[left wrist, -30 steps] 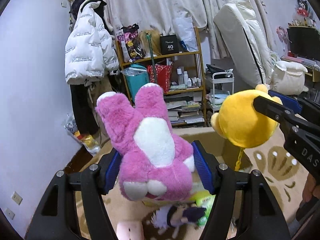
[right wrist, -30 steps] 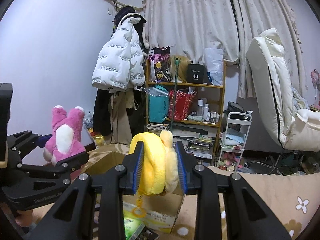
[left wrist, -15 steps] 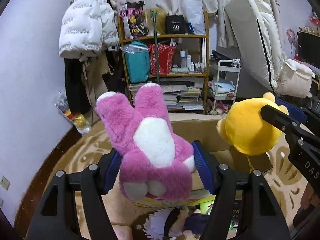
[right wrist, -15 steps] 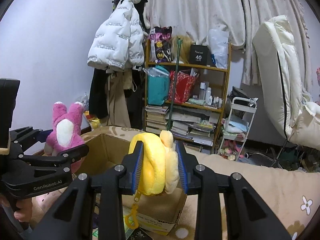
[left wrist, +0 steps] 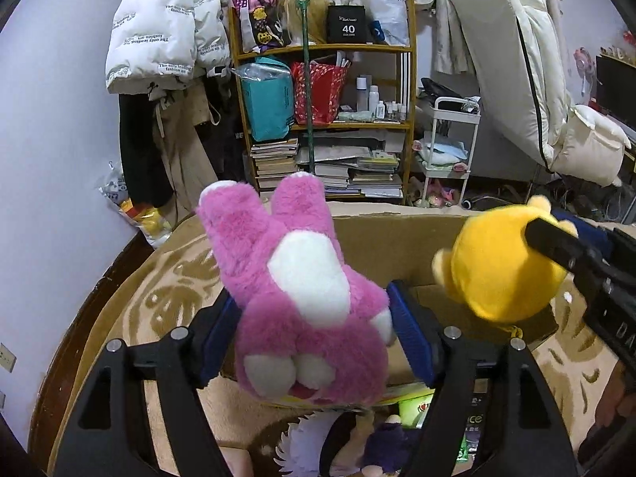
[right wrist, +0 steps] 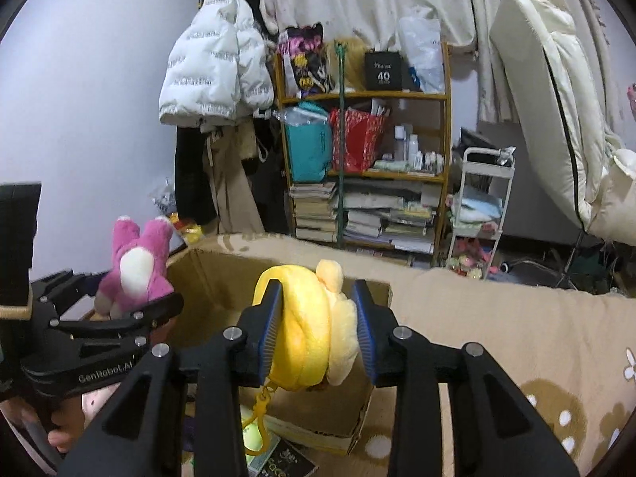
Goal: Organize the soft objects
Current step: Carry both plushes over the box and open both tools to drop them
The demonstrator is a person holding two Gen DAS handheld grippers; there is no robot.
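Your left gripper [left wrist: 314,338]: jaws just widened, pink plush [left wrist: 306,302] loosening over box [left wrist: 397,238] at 12 o'clock; right gripper [right wrist: 318,326]: easing, yet pinching yellow plush [right wrist: 314,318]; drop imminent.

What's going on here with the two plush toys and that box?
A person holds a gripper in each hand over an open cardboard box. The left gripper has the pink plush toy between its fingers, which have just been opening, with a gap now showing beside the toy. The right gripper has the yellow plush toy between its fingers; they have just begun opening but look to be touching it. Neither toy is in the box yet.
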